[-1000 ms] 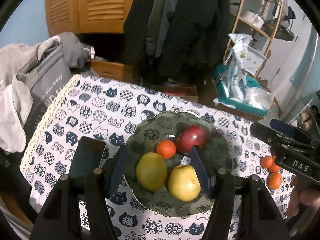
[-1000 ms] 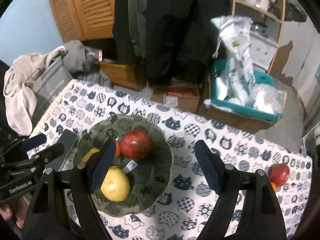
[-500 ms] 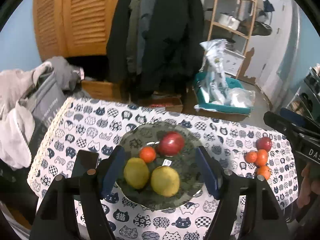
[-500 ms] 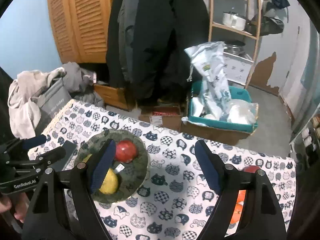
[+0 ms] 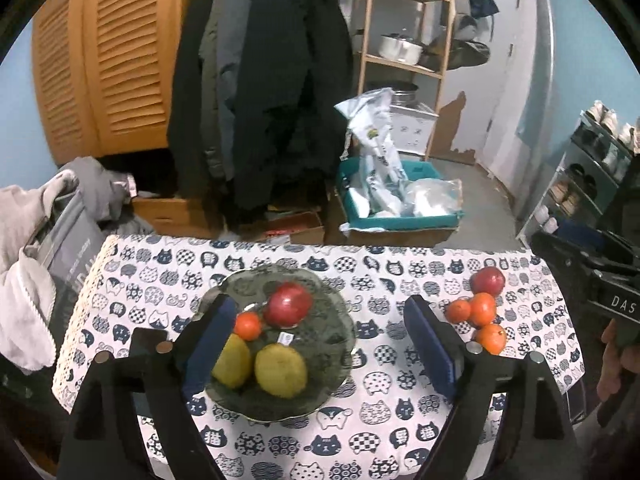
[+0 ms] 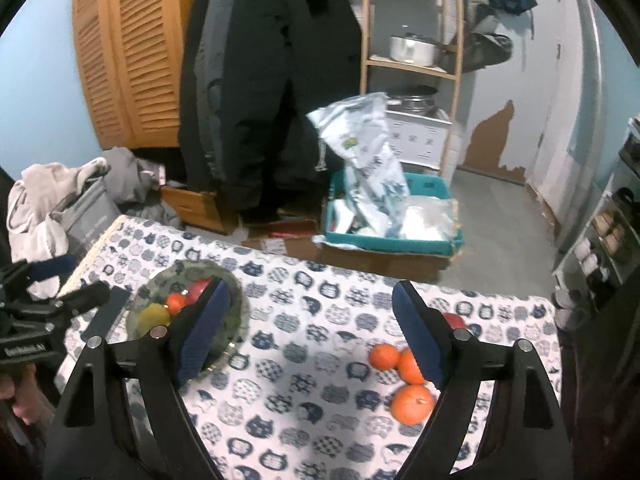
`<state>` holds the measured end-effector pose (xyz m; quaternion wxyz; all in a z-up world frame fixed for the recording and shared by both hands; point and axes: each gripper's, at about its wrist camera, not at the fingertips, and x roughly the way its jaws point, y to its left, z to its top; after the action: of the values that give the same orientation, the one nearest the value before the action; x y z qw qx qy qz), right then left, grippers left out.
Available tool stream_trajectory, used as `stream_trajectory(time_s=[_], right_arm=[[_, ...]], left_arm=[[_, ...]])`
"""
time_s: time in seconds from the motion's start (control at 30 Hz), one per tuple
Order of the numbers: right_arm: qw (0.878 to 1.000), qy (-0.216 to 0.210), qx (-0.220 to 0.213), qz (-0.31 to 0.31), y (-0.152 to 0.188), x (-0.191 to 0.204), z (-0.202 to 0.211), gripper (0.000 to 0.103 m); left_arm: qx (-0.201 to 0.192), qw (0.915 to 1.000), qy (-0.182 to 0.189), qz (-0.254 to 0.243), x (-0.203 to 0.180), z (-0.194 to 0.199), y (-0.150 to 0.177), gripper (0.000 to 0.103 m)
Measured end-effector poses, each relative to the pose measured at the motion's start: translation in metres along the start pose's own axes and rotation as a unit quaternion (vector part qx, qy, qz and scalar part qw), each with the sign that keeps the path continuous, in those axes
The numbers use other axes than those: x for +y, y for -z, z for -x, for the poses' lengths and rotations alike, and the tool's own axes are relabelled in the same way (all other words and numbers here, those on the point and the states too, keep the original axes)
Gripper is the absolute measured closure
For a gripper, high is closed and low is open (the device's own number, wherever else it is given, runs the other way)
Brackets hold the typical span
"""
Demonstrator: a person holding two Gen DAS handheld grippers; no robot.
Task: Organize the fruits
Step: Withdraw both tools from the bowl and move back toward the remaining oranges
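In the left wrist picture, your left gripper has blue pads and its jaws have just been opening; now they stand wide with nothing held between them. Just behind the left pad, in the lower middle of the frame, sits the dark green glass plate with a wavy rim. On it are two yellow-green round fruits, one small orange mandarin and one red apple. Move right across the cat-print tablecloth and you come to the loose fruit at the right middle of the frame: a second red apple and three small orange mandarins bunched up and touching. In the right wrist picture, your right gripper has also just been opening, and it is wide and empty too. The three loose mandarins lie at the lower right, right by its right pad, and that pad partly hides the apple behind them. So I think your right hand is much nearer to the loose fruit. The plate is off to the left, well apart from that bunch. The fruit is round, so any way of gripping should work.
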<state>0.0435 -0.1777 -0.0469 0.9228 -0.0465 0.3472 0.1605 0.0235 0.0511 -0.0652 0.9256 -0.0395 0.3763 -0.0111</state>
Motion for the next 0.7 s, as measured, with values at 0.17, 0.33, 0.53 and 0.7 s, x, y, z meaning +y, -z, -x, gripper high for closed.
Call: stream_trajectory(time_s=[0.17, 0.33, 0.53, 0.7], right_arm=[[1.000, 0.020, -0.001, -0.013, 0.010, -0.027, 0.016, 0.017], [0.999, 0.036, -0.013, -0.032, 0.016, -0.052, 0.030, 0.012], [0.997, 0.057, -0.016, -0.048, 0.026, -0.078, 0.040, 0.012], [0.996, 0.071, -0.007, -0.061, 0.034, -0.096, 0.039, 0.011]], left_arm=[[-0.001, 0.9999, 0.012, -0.011, -0.017, 0.002, -0.002, 0.016], [0.000, 0.9994, 0.026, -0.025, -0.035, 0.002, -0.005, 0.016], [0.005, 0.9987, 0.034, -0.039, -0.055, -0.003, -0.005, 0.015], [0.014, 0.9979, 0.042, -0.048, -0.071, -0.012, -0.006, 0.011]])
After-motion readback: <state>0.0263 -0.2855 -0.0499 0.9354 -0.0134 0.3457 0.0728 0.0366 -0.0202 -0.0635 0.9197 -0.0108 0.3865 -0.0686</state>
